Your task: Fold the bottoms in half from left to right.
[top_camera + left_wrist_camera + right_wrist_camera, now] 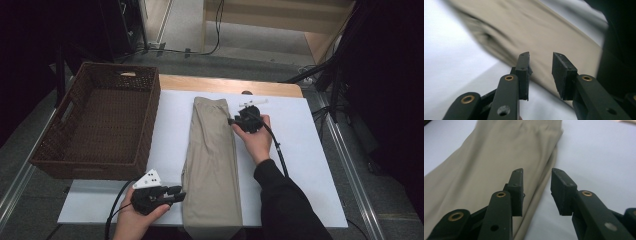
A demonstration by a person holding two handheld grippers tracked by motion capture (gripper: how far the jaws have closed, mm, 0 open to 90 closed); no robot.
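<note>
from the high view: brown wicker basket (pixel 97 120) left of folded khaki trousers (pixel 212 160) on the white surface (pixel 305 150), long axis near to far. left tongs (pixel 172 192) beside the near hem, right tongs (pixel 234 121) at the far right edge. up close in both gripper views: jaws apart, gripping nothing.

One folded pair of khaki trousers (pixel 212 160), one wicker basket (pixel 145 125), two grippers.

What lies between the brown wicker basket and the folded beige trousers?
Bare white table cover separates the brown wicker basket from the folded beige trousers, in the high view.
</note>
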